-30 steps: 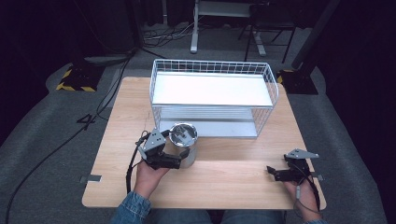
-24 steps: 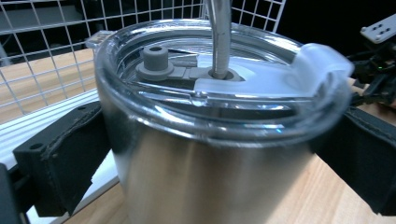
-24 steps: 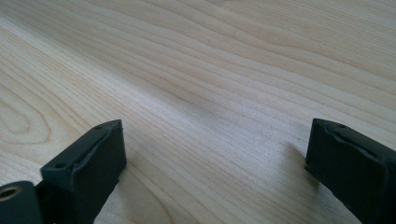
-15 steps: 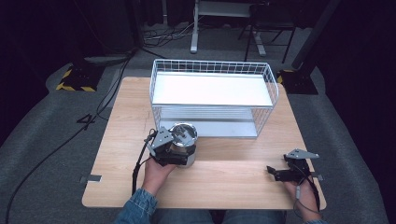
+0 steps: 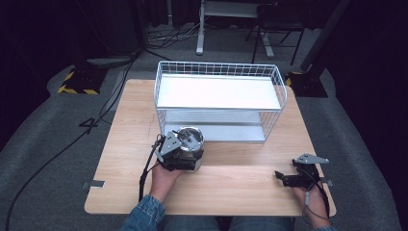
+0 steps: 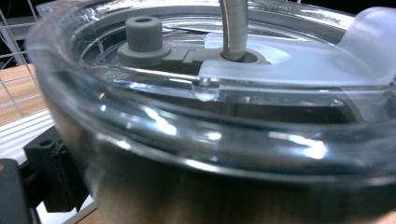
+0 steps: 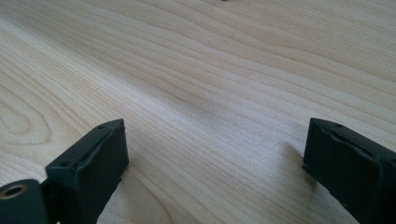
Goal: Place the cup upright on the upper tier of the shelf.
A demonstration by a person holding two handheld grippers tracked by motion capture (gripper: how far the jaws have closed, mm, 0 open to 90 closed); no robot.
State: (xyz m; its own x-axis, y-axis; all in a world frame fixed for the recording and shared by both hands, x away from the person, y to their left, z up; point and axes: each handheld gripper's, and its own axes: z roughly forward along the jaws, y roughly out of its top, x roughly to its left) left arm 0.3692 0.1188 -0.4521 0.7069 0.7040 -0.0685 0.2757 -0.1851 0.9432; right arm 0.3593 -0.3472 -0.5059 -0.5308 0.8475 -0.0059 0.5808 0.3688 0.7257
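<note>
Near the front edge of the wire basket (image 5: 219, 108), on the wooden table (image 5: 240, 183), stands a steel tumbler (image 5: 188, 147) with a clear lid (image 6: 233, 135). It is upright — its long axis runs straight up from the table, the lid facing the ceiling. A grey straw (image 6: 232, 28) rises from a hole near the lid's middle, and beside it sits a small grey plug (image 6: 142, 35). Seen from the high view, the tumbler stands just in front of the basket's lower shelf, left of its centre; whether it touches the wire I cannot tell.

The left gripper (image 5: 180, 156) is at the tumbler from the person's side, its grey plate lying over the near wall of the cup. In the left gripper view one black jaw shows at the lower left, hard against the steel wall, while the other is hidden behind the cup — so it appears to be clamped on the tumbler.

Well apart, at the table's right front, the right gripper (image 5: 284, 178) lies low over bare wood, pointing left. Its jaws stand wide, nothing between them, as the right gripper view shows.
</note>
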